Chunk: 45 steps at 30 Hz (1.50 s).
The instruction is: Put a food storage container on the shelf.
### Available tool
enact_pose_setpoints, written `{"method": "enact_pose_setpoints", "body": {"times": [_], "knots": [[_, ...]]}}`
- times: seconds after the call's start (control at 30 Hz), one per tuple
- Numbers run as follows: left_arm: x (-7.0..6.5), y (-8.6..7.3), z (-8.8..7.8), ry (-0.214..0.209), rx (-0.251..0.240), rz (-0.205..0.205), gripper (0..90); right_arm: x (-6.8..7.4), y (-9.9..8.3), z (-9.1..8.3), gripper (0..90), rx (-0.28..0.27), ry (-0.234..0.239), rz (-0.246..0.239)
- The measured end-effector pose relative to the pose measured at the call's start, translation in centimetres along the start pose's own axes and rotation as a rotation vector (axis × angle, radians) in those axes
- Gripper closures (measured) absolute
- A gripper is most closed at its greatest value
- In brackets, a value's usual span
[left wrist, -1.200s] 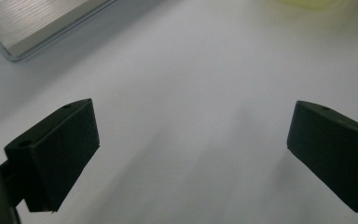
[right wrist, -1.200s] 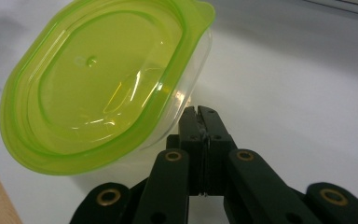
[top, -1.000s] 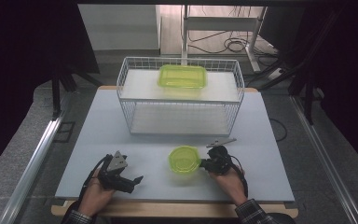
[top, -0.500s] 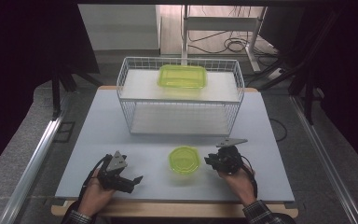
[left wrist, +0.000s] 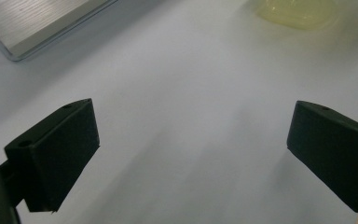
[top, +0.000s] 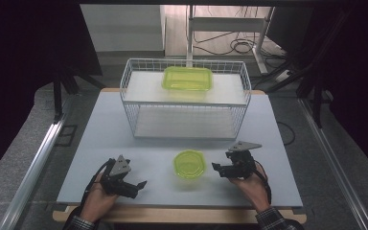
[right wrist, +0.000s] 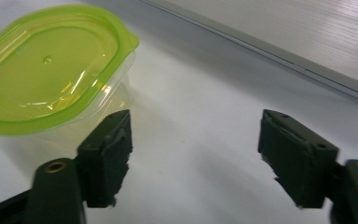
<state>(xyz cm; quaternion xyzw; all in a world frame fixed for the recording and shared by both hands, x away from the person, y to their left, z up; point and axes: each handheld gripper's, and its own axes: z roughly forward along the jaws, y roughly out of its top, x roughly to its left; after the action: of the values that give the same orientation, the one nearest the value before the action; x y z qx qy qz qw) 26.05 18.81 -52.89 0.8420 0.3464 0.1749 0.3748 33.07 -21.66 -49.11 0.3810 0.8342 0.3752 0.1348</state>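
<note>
Backed right hand-held gripper [top: 219, 168] off small lidded yellow-green plastic container [top: 189, 164], jaws just opened, empty; left hand-held gripper [top: 139, 186] open too.

A white wire basket [top: 187, 103] stands mid-table [top: 105, 129], a green rectangular container [top: 187, 78] on top.

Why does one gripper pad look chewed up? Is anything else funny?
The right gripper has a ragged, frayed edge on its left pad, so it looks worn. Its jaws have just been opening, with nothing between them. The small green tub sits upright on the table with its lid on, and nothing is spilled.
</note>
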Motion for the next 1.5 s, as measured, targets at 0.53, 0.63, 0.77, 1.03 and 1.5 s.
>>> {"method": "enact_pose_setpoints", "body": {"times": [0.53,0.63,0.77,1.03,1.5], "knots": [[-0.1,0.0,0.0,-0.001,0.002,0.004,2.0,0.0,1.0,-0.8,15.7,-0.052,0.085,0.105],[-0.1,0.0,0.1,-0.001,0.003,0.004,2.0,0.0,1.3,-1.1,18.6,-0.065,0.103,0.130],[-0.1,0.0,0.1,0.001,0.003,0.004,2.0,0.1,1.7,-0.9,24.7,-0.054,0.121,0.143],[-0.1,0.0,0.1,0.004,0.003,0.005,2.1,0.2,2.5,0.0,40.0,-0.035,0.194,0.222],[-0.1,0.0,0.1,0.004,0.005,0.005,2.2,0.4,3.1,2.6,59.0,0.059,0.288,0.317]]}}
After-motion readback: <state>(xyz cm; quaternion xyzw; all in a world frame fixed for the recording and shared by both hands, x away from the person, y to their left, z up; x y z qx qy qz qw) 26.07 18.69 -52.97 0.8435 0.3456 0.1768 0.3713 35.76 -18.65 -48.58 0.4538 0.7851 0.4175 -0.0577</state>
